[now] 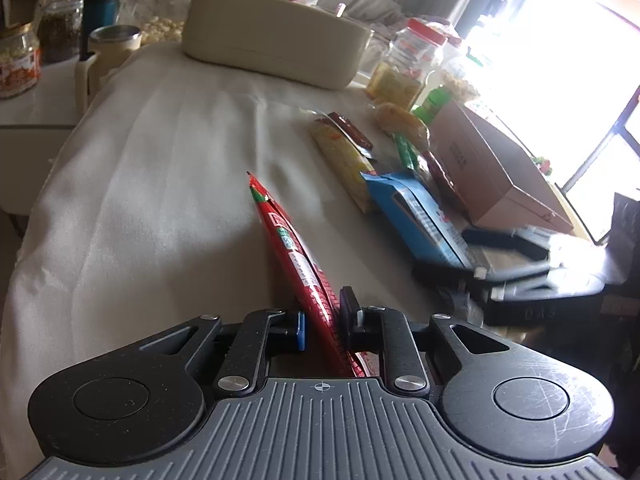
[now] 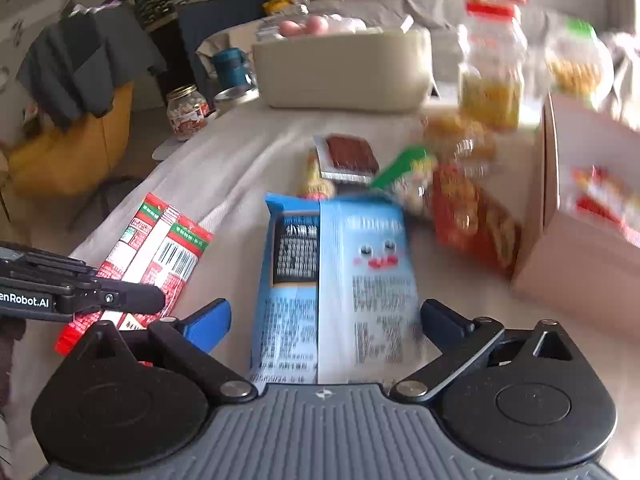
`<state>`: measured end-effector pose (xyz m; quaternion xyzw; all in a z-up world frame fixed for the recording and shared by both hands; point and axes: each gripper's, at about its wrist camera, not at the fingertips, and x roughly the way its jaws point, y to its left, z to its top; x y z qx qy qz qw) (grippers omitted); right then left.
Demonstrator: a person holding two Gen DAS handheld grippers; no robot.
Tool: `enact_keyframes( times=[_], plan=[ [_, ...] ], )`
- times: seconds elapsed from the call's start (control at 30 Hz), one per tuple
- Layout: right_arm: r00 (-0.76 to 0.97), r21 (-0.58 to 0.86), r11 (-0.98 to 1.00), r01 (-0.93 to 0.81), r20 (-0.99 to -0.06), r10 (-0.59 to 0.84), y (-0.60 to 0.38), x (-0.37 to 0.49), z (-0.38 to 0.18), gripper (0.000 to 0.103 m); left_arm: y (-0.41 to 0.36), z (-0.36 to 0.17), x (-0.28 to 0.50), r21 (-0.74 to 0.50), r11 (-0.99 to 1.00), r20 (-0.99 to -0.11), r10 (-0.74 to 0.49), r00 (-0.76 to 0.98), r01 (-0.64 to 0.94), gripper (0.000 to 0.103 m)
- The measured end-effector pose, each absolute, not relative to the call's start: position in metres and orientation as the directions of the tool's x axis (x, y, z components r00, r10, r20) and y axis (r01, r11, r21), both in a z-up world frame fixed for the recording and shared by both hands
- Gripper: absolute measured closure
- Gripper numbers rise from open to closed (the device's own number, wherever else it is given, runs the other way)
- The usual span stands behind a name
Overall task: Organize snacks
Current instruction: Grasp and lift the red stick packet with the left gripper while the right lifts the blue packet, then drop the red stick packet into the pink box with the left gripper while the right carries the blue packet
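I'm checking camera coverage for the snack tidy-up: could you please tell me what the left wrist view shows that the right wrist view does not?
Only the left wrist view shows the left tongs from behind, shut on the red snack packet held edge-on, and the bright window.

Only the right wrist view shows the right tongs wide open around the blue packet, without pressing it, the red packet's printed face, and the yellow chair.

Both show the beige box, the cardboard box, the red-lidded jar and the white cloth.

Table under cream cloth [image 1: 160,184]. Beige tub [image 1: 272,40] sat at far edge; blue packet [image 2: 332,280] lay nearer than tub, cardboard box [image 1: 492,168] right of tub.
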<state>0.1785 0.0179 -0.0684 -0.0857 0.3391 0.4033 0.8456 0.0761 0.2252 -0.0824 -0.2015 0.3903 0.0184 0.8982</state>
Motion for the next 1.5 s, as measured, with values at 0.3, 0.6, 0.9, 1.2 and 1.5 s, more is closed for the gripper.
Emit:
enact_keyframes(
  times=[0.3, 0.6, 0.9, 1.2, 1.5],
  plan=[
    [0.431, 0.136, 0.691, -0.71, -0.692, 0.579, 0.033, 0.197, -0.074, 0.017, 0.22, -0.086, 0.07, -0.328, 0.929, -0.697, -0.115, 0.708, -0.171, 0.079],
    [0.442, 0.149, 0.653, -0.742, -0.623, 0.645, -0.029, 0.138, -0.03, 0.024, 0.197, -0.078, 0.045, -0.435, 0.886, -0.674, -0.201, 0.711, -0.162, 0.086],
    [0.685, 0.015, 0.787, -0.617, -0.483, 0.546, -0.145, 0.085, 0.017, 0.024, 0.117, -0.007, 0.052, -0.488, 0.855, -0.531, -0.451, 0.717, 0.176, 0.089],
    [0.797, 0.011, 0.859, -0.512, -0.367, 0.48, -0.204, 0.082, 0.038, 0.023, 0.053, 0.083, 0.166, -0.442, 0.85, -0.372, -0.463, 0.804, 0.286, 0.089],
    [0.781, 0.054, 0.877, -0.477, -0.431, 0.452, -0.213, 0.112, 0.014, 0.023, 0.032, 0.009, 0.325, -0.529, 0.84, -0.529, -0.439, 0.726, 0.123, 0.084]
  ],
)
